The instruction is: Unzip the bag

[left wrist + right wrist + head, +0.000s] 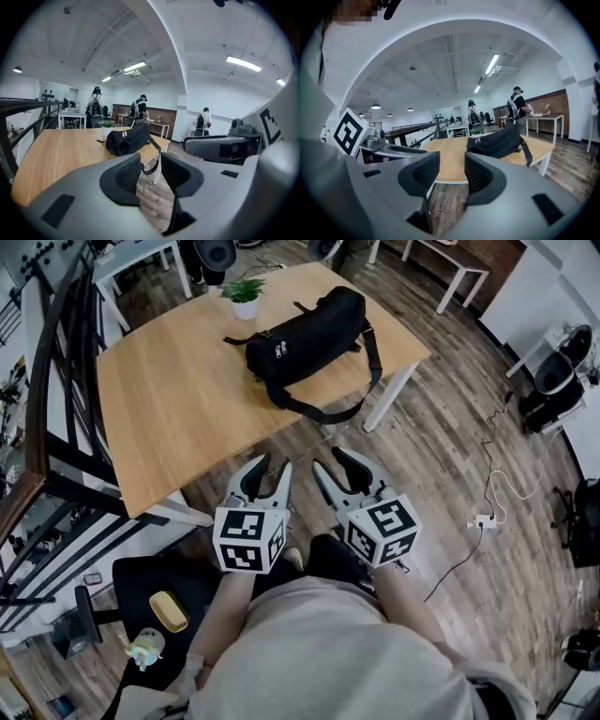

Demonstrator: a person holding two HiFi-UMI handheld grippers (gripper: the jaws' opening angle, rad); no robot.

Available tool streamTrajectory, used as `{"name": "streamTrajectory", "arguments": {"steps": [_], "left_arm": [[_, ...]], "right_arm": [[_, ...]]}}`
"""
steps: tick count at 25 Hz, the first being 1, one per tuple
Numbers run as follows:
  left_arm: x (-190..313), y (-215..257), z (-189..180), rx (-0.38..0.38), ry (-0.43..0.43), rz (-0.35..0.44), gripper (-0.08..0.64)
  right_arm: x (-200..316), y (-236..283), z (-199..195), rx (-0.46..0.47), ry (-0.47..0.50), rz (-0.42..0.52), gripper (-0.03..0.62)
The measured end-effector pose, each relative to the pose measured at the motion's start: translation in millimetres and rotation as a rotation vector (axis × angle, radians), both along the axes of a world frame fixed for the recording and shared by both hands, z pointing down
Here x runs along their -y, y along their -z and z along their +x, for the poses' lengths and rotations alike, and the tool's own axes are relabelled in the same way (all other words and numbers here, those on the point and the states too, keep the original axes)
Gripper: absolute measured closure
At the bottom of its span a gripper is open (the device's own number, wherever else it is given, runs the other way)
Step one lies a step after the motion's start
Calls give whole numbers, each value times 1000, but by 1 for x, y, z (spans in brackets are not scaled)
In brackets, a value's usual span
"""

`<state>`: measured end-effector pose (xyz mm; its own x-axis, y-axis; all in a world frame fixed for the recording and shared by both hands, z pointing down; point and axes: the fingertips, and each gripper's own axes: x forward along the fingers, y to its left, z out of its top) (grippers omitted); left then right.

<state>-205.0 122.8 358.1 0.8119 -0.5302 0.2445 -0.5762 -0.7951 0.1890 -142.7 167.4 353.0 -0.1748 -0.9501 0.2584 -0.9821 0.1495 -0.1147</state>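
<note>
Right under the head camera is the person's grey shirt [328, 652], and just past it are the two grippers, side by side. Both are held close to the body, over the wooden floor [450, 456], not over the table yet.

The left gripper [269, 474] has its jaws wide apart. Nothing is between them; looking along them I see only floor and the bag far off. The right gripper [339, 474] is the same: jaws wide apart, with nothing in them.

The black bag [305, 334] lies on its side on the far part of the light wood table [178, 399], well apart from both grippers. Its long strap [323, 413] hangs in a loop over the table edge. A little green plant [245, 296] in a white pot stands just beside the bag, on its far side.

Two small silver zipper pulls [279, 349] sit close together on top of the bag, near the end that faces the person. I see no gap along the top, so the bag looks zipped shut to me.

So I think the job has not started. No part of the zipper is open, and nobody is touching the bag. All of it is left to do: reach out to the bag, hold it steady with one gripper, pinch a zipper pull with the other, and slide it along the top.
</note>
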Motion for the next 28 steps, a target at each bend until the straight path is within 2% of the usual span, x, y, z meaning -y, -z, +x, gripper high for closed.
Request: {"name": "streamTrajectory", "arguments": {"steps": [5, 11, 28], "left_arm": [[14, -13, -1, -1, 12, -43, 422], [42, -19, 11, 9, 42, -52, 423], [180, -6, 76, 20, 220, -31, 423]], "right_arm": [[13, -12, 1, 1, 10, -43, 434], [43, -21, 15, 1, 45, -58, 434], [196, -7, 97, -16, 202, -18, 439]]}}
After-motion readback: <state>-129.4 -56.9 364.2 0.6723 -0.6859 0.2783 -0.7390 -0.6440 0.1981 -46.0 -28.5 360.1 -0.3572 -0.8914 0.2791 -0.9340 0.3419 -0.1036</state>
